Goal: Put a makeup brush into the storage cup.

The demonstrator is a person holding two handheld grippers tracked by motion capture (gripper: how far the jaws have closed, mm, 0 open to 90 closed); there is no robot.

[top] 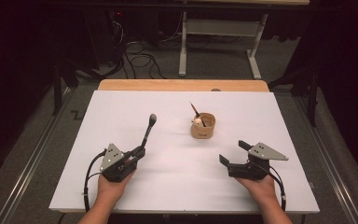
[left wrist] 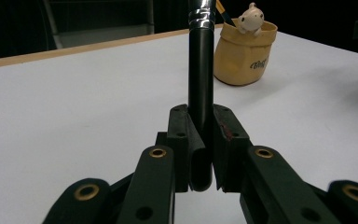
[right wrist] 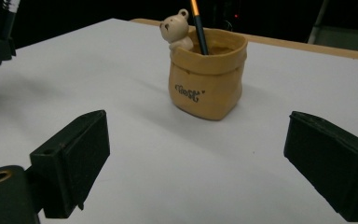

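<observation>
Left claw: my left claw (top: 141,150) is clenched on a black brush (top: 148,131); in the left gripper view the handle (left wrist: 200,93) runs straight up between the two pads, and both press its sides.
Brush: it sticks out of the left claw toward 1 o'clock in the high view, with the dark rounded head at the far end and a silver band on the handle.
Brush height: I cannot tell whether the head touches the bench.
Right claw: my right claw (top: 233,152) is released, jaws spread wide with nothing between them; in the right gripper view bare bench shows between the two pads (right wrist: 77,161).
Right claw aim: it points at the pot, which sits well ahead at about 11 o'clock from it in the high view.
Pot: a tan bag-shaped pot (top: 203,126) stands upright on the bench, right of the middle, at about 2 o'clock from the left claw.
In the pot: a thin dark pencil (right wrist: 197,28) with an orange stretch leans out of it; a small cream bear (right wrist: 176,30) hangs over the rim.
In the way: nothing lies between either claw and the pot.
Bench: white top (top: 121,107) with a wooden edge at the far side.
Writing: a short dark word is printed on the pot's front (right wrist: 189,92); I cannot read it for sure.
</observation>
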